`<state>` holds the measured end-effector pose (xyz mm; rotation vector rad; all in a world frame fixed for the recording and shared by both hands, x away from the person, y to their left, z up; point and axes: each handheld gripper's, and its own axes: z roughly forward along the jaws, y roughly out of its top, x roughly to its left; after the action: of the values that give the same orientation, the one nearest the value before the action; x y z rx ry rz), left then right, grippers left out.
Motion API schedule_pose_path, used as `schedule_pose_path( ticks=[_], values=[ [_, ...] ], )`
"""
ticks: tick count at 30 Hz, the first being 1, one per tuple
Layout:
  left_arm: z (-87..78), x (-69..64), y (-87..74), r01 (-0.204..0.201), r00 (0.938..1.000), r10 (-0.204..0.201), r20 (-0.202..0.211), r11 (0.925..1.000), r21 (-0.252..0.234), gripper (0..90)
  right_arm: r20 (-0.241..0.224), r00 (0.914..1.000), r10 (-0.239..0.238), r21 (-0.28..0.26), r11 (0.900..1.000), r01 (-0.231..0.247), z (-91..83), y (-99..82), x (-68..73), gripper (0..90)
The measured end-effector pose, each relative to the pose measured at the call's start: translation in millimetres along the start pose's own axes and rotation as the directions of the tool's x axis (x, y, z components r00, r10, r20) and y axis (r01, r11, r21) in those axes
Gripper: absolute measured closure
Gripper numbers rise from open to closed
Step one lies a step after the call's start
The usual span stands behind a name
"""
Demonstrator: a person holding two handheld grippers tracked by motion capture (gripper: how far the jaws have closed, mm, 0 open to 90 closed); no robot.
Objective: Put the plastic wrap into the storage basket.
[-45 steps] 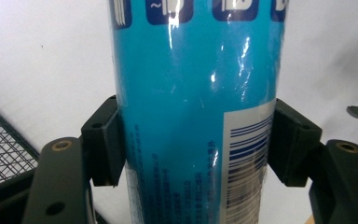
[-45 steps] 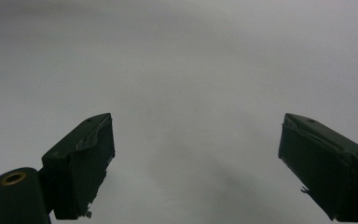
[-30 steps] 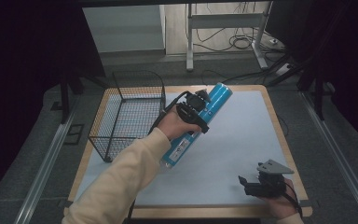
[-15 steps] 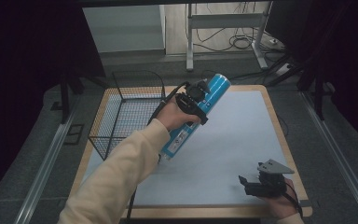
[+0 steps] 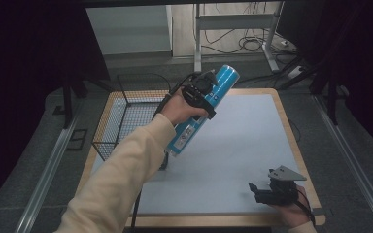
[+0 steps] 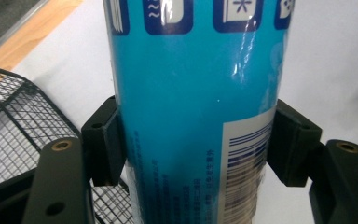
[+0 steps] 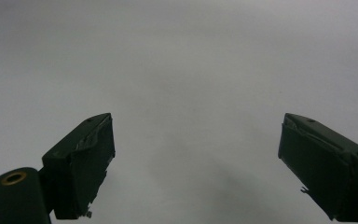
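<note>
— What have you got in hand?

— My left gripper (image 5: 205, 90) is clamped across the middle of a tall blue cylinder (image 5: 200, 112), a wrapped canister with a barcode and small icons on its label. In the left gripper view both pads press flat against its sides, one on each flank of the blue cylinder (image 6: 196, 107). It is off the surface, tilted, its top leaning toward the far edge and its bottom end hanging over the white mat (image 5: 243, 145) near the left side.

— And the other one?

— My right gripper (image 5: 272, 190) sits at the near right corner of the mat, low, jaws spread wide with nothing between them; the right gripper view looks along them at bare white mat.

— Where does the canister go?

— Nobody told me. The only container here is the black wire basket (image 5: 121, 121) at the far left corner of the table (image 5: 291, 145), just beside my left hand (image 5: 179, 110). My guess is that the canister belongs in there.

— So how far along?

— If that guess is right, the pick-up is done. Carrying it over the basket's rim, lowering and letting go are left. I cannot tell whether the basket already holds anything.
</note>
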<state>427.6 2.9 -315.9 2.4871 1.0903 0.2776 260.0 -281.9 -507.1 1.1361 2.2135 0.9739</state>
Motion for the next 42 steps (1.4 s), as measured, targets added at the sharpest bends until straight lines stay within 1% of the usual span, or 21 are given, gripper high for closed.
schedule_pose_path(
  ticks=[3, 5, 12, 17, 20, 21, 26, 32, 38, 42],
  values=[
    [-1.3, 2.8, 2.3, 0.001, 1.0000, -0.001, -0.007, 1.0000, 0.003, 31.4, 0.000, 1.0000, -0.002, 0.001, 1.0000, 0.002, 0.1, -0.1, -0.2, 11.0],
    [-1.7, 4.2, 3.9, -0.005, 0.9997, 0.005, -0.024, 0.9999, 0.010, 31.4, 0.000, 1.0000, -0.001, 0.000, 1.0000, 0.001, 0.1, -0.1, -0.3, 11.0],
    [-4.8, 11.1, 9.0, 0.007, 0.9998, -0.007, -0.020, 1.0000, 0.001, 31.4, 0.003, 1.0000, -0.002, 0.001, 1.0000, 0.002, 0.2, -0.3, -0.7, 11.0],
    [-7.5, 16.0, 13.0, 0.013, 0.9994, -0.013, -0.031, 0.9999, -0.002, 31.4, 0.012, 0.9999, 0.005, -0.002, 1.0000, -0.005, 0.4, 0.4, -0.9, 11.1],
    [-9.8, 20.7, 16.0, 0.011, 0.9991, -0.011, -0.041, 0.9999, 0.007, 31.4, 0.012, 0.9999, 0.003, 0.000, 1.0000, -0.003, 0.7, -0.2, -1.2, 11.1],
    [-10.4, 22.0, 16.8, 0.021, 0.9989, -0.021, -0.043, 0.9998, 0.001, 31.5, 0.013, 0.9999, 0.005, 0.000, 1.0000, -0.005, 0.6, -0.2, -1.5, 11.1],
    [-17.1, 30.6, 19.9, 0.030, 0.9975, -0.030, -0.064, 0.9996, -0.003, 31.4, 0.017, 0.9998, 0.008, -0.001, 1.0000, -0.008, 0.2, -0.2, -2.4, 11.1],
    [-21.8, 38.1, 19.6, 0.046, 0.9956, -0.047, -0.082, 0.9989, -0.011, 31.4, 0.020, 0.9998, 0.009, -0.002, 1.0000, -0.009, 0.1, -0.2, -2.9, 11.1],
    [-18.9, 44.4, 16.0, 0.042, 0.9940, -0.041, -0.102, 0.9990, 0.013, 31.5, 0.018, 0.9997, 0.013, -0.001, 0.9999, -0.013, -0.4, -0.3, -3.2, 11.1],
    [-19.2, 51.3, 12.4, 0.058, 0.9925, -0.057, -0.108, 0.9983, 0.009, 31.4, 0.018, 0.9998, 0.011, -0.002, 0.9999, -0.011, -0.4, -0.3, -3.1, 11.1]
  ],
)
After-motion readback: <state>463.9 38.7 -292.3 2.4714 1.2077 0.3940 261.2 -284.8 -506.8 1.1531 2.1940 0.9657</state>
